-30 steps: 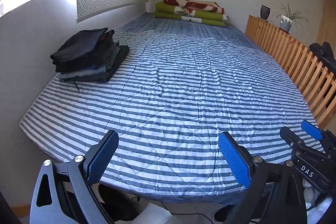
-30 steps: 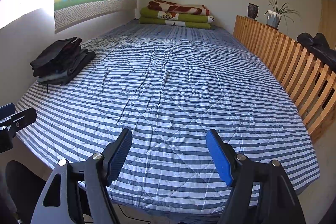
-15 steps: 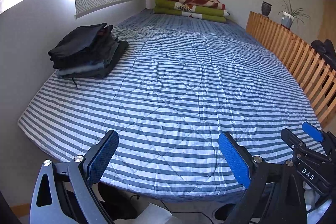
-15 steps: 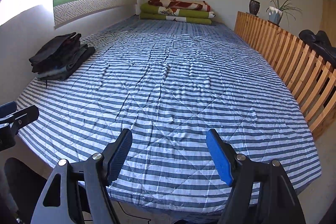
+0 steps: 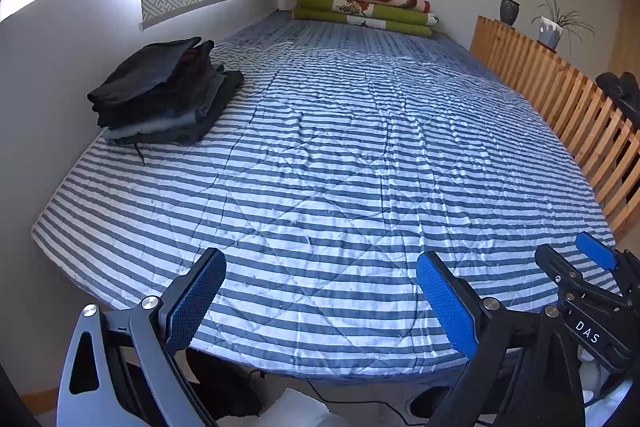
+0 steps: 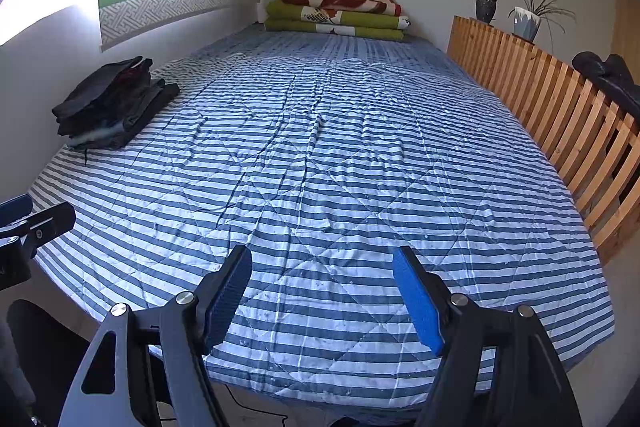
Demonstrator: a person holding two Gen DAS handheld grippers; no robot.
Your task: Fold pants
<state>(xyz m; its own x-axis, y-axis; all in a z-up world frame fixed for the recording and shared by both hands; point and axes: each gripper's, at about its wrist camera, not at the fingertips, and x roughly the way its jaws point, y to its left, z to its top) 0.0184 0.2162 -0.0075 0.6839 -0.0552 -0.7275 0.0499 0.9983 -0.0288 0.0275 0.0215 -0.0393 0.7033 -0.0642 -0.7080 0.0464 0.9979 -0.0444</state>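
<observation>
Left wrist view: left gripper point(image 5: 320, 301) spread wide, holding nothing, at 6 o'clock over the near edge of the striped quilt point(image 5: 344, 163); stack of folded pants point(image 5: 164, 95) at 10 o'clock beside the wall. Right wrist view: right gripper point(image 6: 322, 297) likewise spread and empty at 6 o'clock, pants stack point(image 6: 112, 103) at 9–10 o'clock, wooden slat rail point(image 6: 560, 123) at 3 o'clock.

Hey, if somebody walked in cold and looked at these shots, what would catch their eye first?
The blue and white striped quilt fills the bed. A stack of dark folded pants sits at its left edge by the wall, with green and red blankets piled at the far end. In front, the left gripper and right gripper are both open and empty.
</observation>
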